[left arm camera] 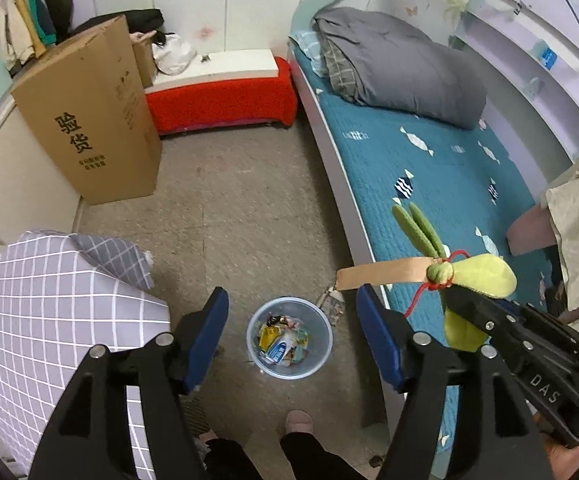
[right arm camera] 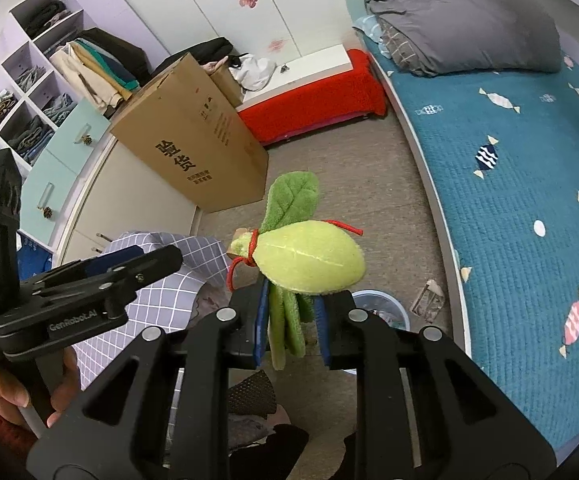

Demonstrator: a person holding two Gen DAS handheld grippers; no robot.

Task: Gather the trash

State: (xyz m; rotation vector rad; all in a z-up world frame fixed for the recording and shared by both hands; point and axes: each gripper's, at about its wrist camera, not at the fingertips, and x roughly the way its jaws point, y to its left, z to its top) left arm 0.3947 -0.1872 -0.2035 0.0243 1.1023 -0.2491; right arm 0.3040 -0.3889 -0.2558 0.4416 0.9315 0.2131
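A pale blue bin [left arm camera: 321, 344] with several wrappers inside stands on the floor, straight below my left gripper [left arm camera: 291, 300]. That gripper is open, and nothing is between its blue pads [left arm camera: 209, 332]. My right gripper [right arm camera: 291, 300] is shut on the dark green stalks of a green plush leaf toy [right arm camera: 309, 260] tied with red cord. In the left wrist view the toy [left arm camera: 485, 276] hangs to the right over the bed's edge, with a tan strap [left arm camera: 381, 274] sticking out of it. A crumpled wrapper [left arm camera: 331, 300] lies on the floor between the bin and the bed.
A tall cardboard box [left arm camera: 89, 120] stands at the back left and a red bench [left arm camera: 221, 100] behind it. The bed with its blue quilt [left arm camera: 429, 168] fills the right side. A grey checked cover [left arm camera: 49, 312] is at the near left. The person's feet [left arm camera: 299, 424] are near the bin.
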